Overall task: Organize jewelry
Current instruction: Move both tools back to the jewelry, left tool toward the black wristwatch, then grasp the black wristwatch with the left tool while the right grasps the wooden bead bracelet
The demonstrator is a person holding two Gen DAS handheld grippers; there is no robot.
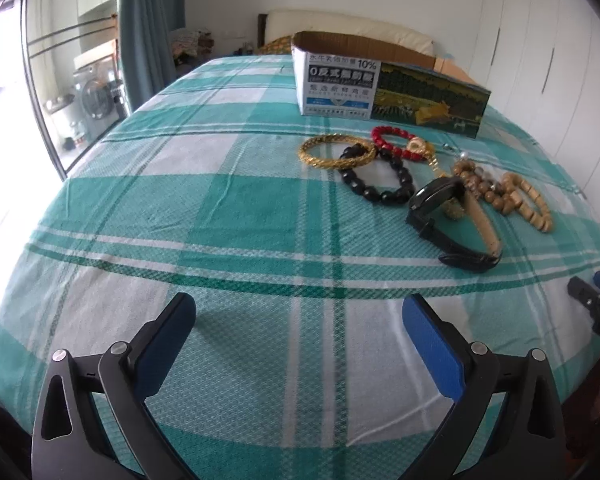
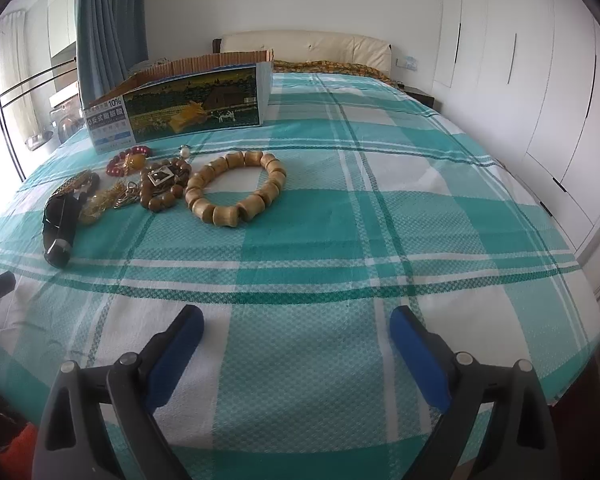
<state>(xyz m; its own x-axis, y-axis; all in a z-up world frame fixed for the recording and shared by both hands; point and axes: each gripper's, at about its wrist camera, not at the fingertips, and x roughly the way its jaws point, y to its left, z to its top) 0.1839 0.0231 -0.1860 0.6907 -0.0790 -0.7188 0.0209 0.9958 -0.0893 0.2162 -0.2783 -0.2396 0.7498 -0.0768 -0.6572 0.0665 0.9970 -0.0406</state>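
Observation:
Jewelry lies on a green checked bedsheet (image 1: 220, 200) in front of an open cardboard box (image 1: 388, 92). In the left wrist view I see a gold chain bracelet (image 1: 336, 151), a black bead bracelet (image 1: 376, 178), a red bead bracelet (image 1: 392, 142), a black watch (image 1: 444, 216) and a wooden bead bracelet (image 1: 528, 202). In the right wrist view the wooden bead bracelet (image 2: 236, 186) lies nearest, with the box (image 2: 180, 108) behind it. My left gripper (image 1: 300, 312) is open and empty, well short of the pile. My right gripper (image 2: 296, 320) is open and empty too.
White wardrobe doors (image 2: 540, 100) run along the right side of the bed. A headboard (image 2: 308, 46) stands at the far end. A glass door and blue curtain (image 1: 148, 20) are at the left. The right gripper's tip (image 1: 596, 300) shows at the left view's right edge.

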